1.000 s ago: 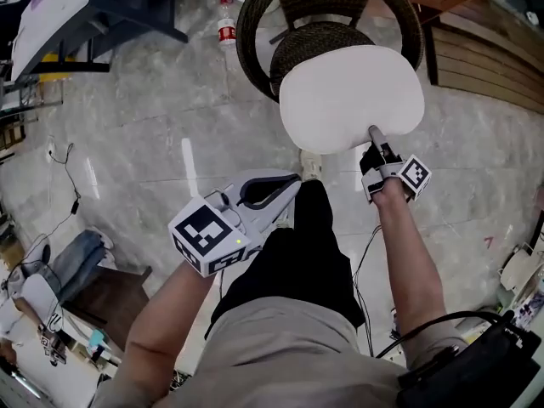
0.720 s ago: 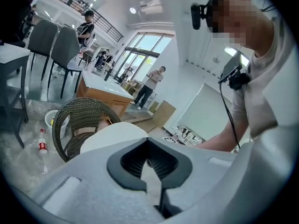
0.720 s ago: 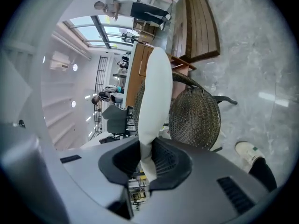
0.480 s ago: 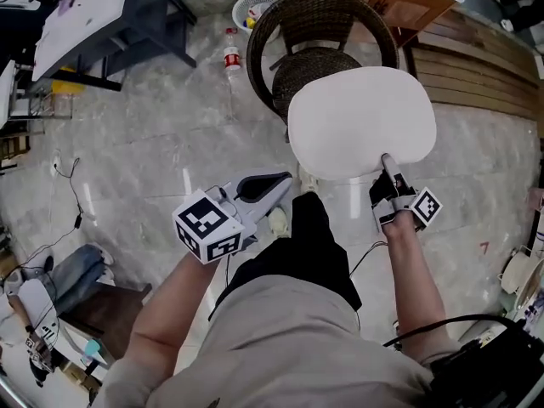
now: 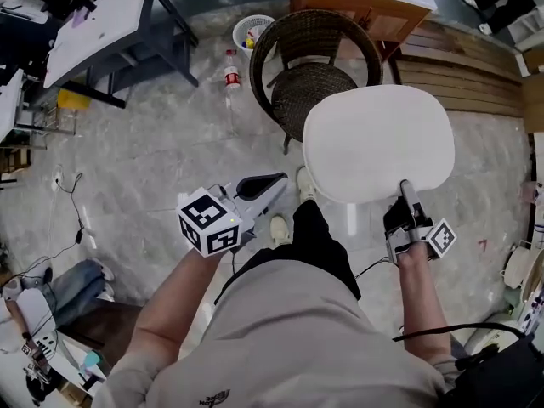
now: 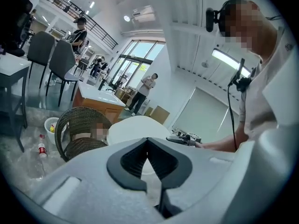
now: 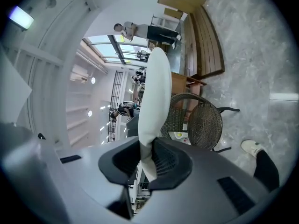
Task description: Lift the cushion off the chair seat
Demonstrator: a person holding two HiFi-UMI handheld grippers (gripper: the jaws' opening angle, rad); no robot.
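Observation:
The white oval cushion (image 5: 378, 143) hangs in the air in front of the dark wicker chair (image 5: 314, 53), clear of its woven seat (image 5: 308, 92). My right gripper (image 5: 406, 195) is shut on the cushion's near edge. In the right gripper view the cushion (image 7: 154, 92) stands edge-on and is pinched between the jaws of my right gripper (image 7: 147, 157). My left gripper (image 5: 280, 182) is shut with nothing in it and floats left of the cushion without touching it. From my left gripper (image 6: 148, 140) the cushion (image 6: 133, 127) shows beyond the tips.
A plastic bottle (image 5: 230, 68) and a white basket (image 5: 253, 31) stand on the marble floor left of the chair. A wooden cabinet (image 5: 365, 2) is behind it and wood decking (image 5: 463, 75) to the right. A dark-framed table (image 5: 93, 24) fills the upper left. The person's shoes (image 5: 277, 228) are below.
The right gripper has risen with the cushion, carrying it off the seat toward the person. More of the wicker seat shows. The left gripper has risen a little, still shut.

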